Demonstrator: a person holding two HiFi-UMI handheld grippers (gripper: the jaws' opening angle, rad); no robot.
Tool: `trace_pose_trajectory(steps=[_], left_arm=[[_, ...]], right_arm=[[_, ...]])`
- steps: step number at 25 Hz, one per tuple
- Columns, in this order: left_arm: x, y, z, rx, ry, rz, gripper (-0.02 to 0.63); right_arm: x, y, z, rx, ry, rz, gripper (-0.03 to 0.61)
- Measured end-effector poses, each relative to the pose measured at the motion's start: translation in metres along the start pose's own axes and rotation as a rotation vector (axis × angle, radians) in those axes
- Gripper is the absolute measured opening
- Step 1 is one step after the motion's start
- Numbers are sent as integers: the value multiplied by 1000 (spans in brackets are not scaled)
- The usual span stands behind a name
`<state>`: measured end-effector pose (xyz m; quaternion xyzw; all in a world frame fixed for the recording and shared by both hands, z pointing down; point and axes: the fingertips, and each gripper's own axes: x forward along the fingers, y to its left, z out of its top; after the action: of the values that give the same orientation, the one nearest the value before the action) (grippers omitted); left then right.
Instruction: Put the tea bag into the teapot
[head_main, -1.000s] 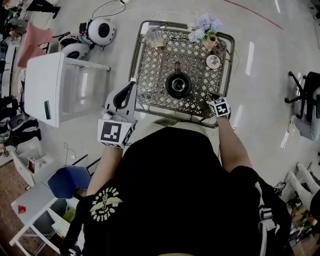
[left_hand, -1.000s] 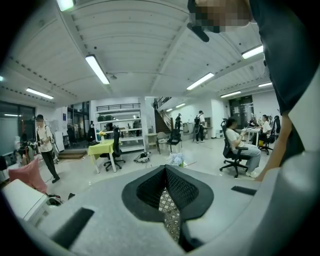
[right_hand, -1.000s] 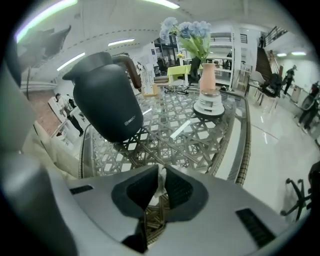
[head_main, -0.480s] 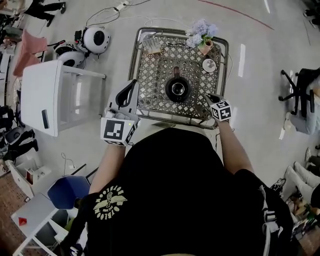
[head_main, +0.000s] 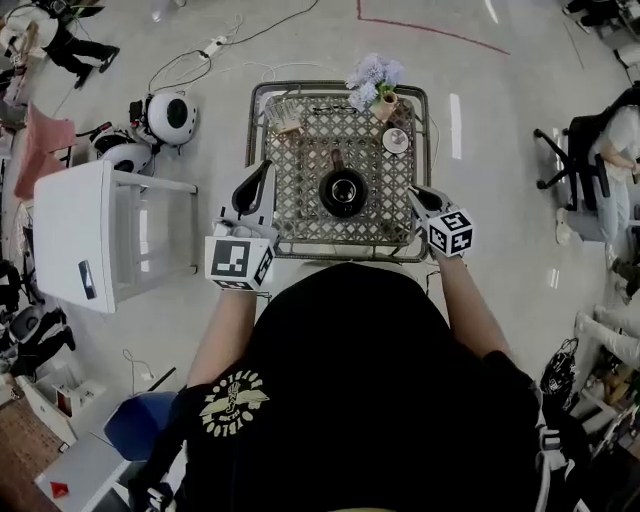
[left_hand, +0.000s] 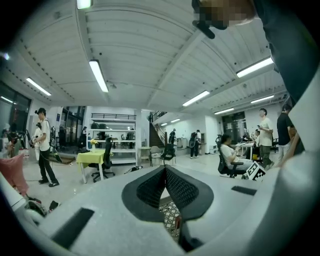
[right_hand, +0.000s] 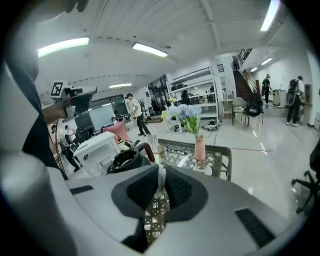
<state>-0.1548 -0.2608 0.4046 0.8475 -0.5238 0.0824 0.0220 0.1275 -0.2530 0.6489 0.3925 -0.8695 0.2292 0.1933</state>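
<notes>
The tea bag, a pale strip, is pinched between the fingers of the right gripper, which are closed nearly together on it. That gripper is over the near right corner of the metal lattice worktop, pointing toward the far side, with the tea bag to the right of the teapot and apart from it. The black teapot stands at the middle of the worktop, a brown handle on its far side. At the far right corner stand a vase of pale flowers and, just nearer, a small saucer. The left gripper is at the near left edge, its fingers pressed together with nothing between them. A white cabinet stands on the floor to the left
</notes>
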Motion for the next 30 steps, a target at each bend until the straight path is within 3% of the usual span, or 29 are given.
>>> trace_pose_trajectory(steps=[6,15,22,30], left_arm=[[4,-1,17,-5,-76,-30,-5],[9,8,6,-4,-32,-10,-5],[2,12,-4,-27,-6,-3,-5],[-35,58,-10,-50,-12,77,-5]], right_arm=[[-33,13,51,-33,-114,-22,35],[-53,26,85,-6,-238,-25,35],[-44,60,115,-69,-278,48,35],[5,119,138,-138,-264,169,35]])
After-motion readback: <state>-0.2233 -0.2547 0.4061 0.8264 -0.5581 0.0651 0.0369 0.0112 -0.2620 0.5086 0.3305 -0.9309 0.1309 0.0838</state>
